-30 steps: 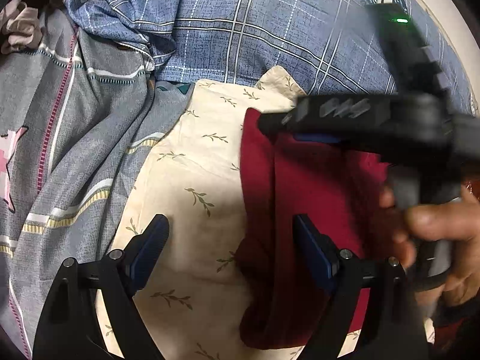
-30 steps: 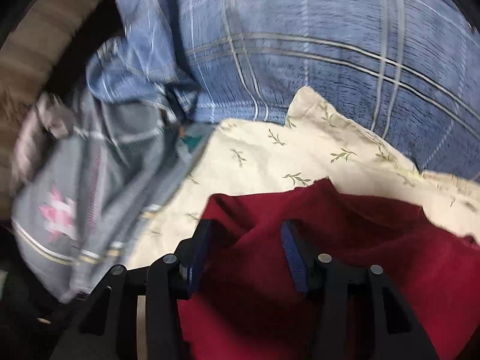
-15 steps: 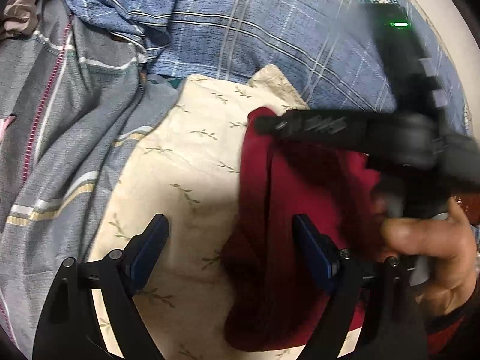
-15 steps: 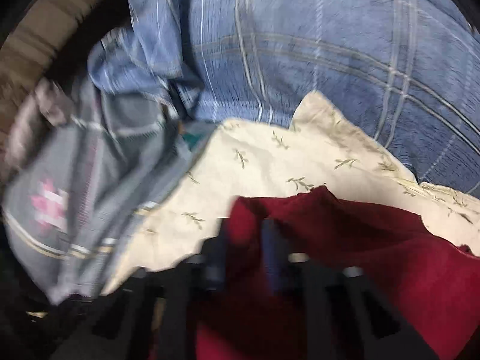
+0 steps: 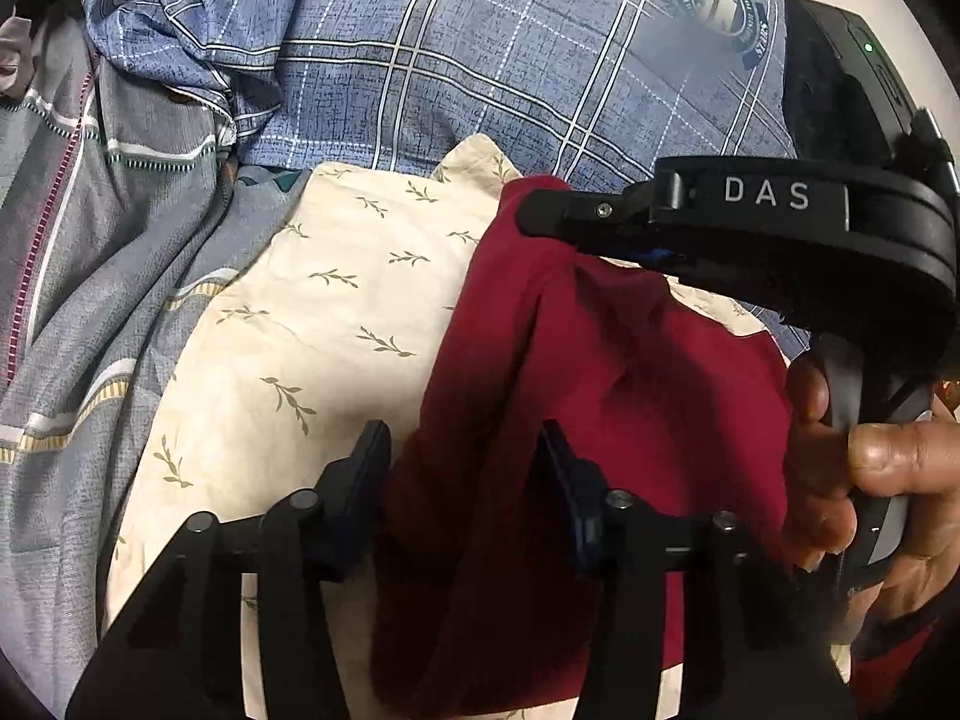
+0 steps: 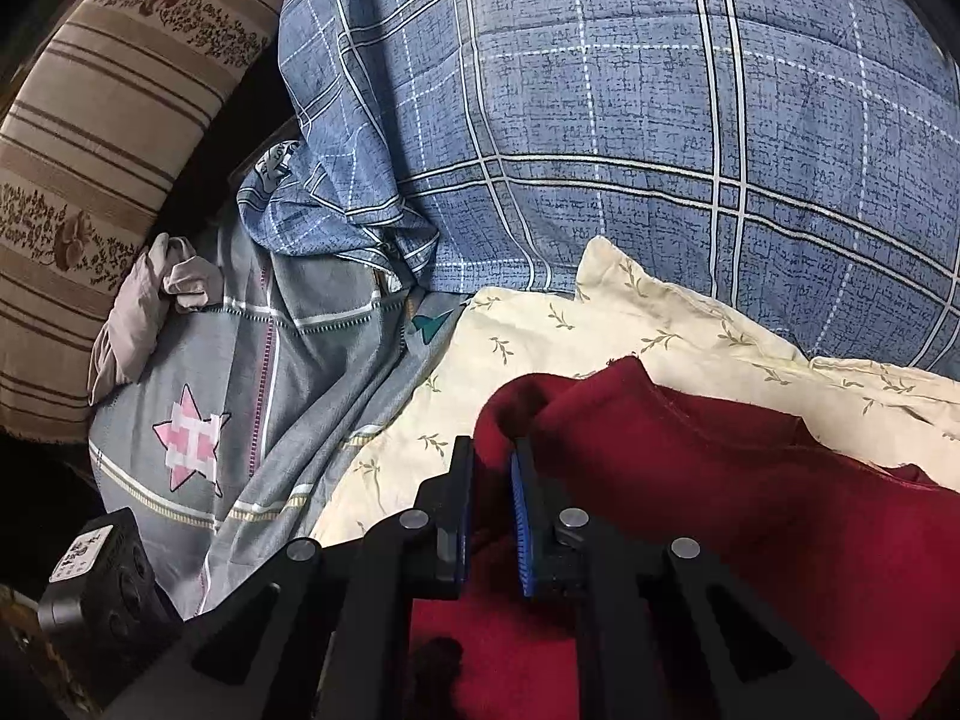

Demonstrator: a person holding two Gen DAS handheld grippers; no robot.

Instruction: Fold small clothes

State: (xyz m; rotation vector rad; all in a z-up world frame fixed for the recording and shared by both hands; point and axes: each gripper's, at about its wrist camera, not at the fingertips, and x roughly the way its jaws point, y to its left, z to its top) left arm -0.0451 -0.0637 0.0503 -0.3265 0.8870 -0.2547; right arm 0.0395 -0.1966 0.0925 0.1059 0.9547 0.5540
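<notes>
A dark red garment [image 5: 630,396] lies bunched on a cream leaf-print cloth [image 5: 312,324]. My left gripper [image 5: 462,456] is partly closed around the garment's near left edge, with the cloth between its fingers. My right gripper [image 6: 492,468] is shut on the far corner of the red garment [image 6: 720,480] and lifts it. In the left wrist view the right gripper [image 5: 540,216] comes in from the right, held by a hand [image 5: 870,468].
A blue plaid pillow [image 6: 630,132] lies behind the cream cloth [image 6: 660,336]. A grey sheet with a pink star [image 6: 192,444] spreads to the left. A striped brown cushion [image 6: 96,120] and a small beige cloth [image 6: 144,312] sit at the far left.
My right gripper closed on the red garment's corner and raised it. My left gripper narrowed around the garment's near edge.
</notes>
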